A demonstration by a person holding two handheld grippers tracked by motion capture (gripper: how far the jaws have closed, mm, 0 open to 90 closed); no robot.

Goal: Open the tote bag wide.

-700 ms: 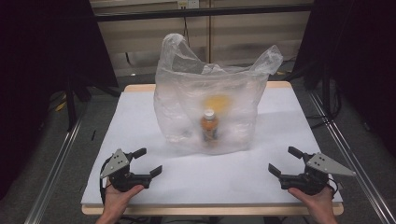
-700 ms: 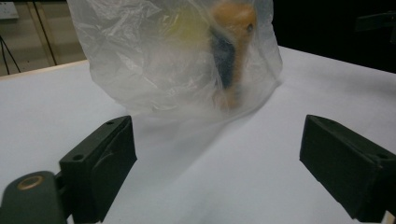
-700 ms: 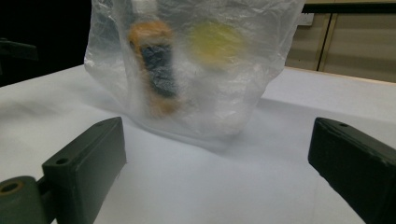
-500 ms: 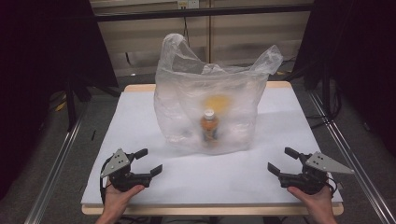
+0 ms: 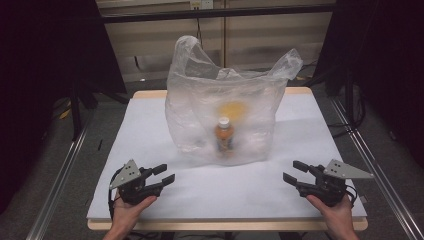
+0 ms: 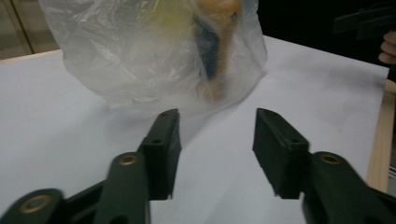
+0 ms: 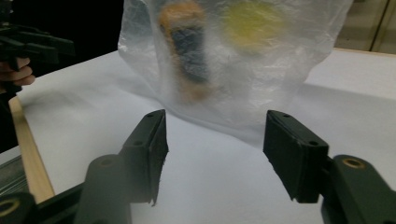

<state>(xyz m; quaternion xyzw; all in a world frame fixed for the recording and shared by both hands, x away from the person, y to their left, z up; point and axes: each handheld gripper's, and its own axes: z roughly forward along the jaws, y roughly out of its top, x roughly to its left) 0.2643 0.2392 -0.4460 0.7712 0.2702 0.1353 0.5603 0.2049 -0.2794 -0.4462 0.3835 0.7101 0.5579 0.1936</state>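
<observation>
Inside the cloudy bag (image 5: 225, 120), a blurred bottle (image 5: 224, 134); both grippers' fingers (image 6: 161, 149) (image 7: 294, 151) spread apart, empty.

Overhead light falls evenly on my white bench (image 5: 150, 130), while the room at the frame's left and right edges sinks into black. Up close my fingers (image 6: 163, 140) look soft, and the plastic bag (image 7: 261, 70) is hazy, its contents smeared.

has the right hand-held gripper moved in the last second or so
Yes, slightly. The right hand-held gripper has crept left along the table's front edge, toward the plastic bag, jaws still open.
</observation>
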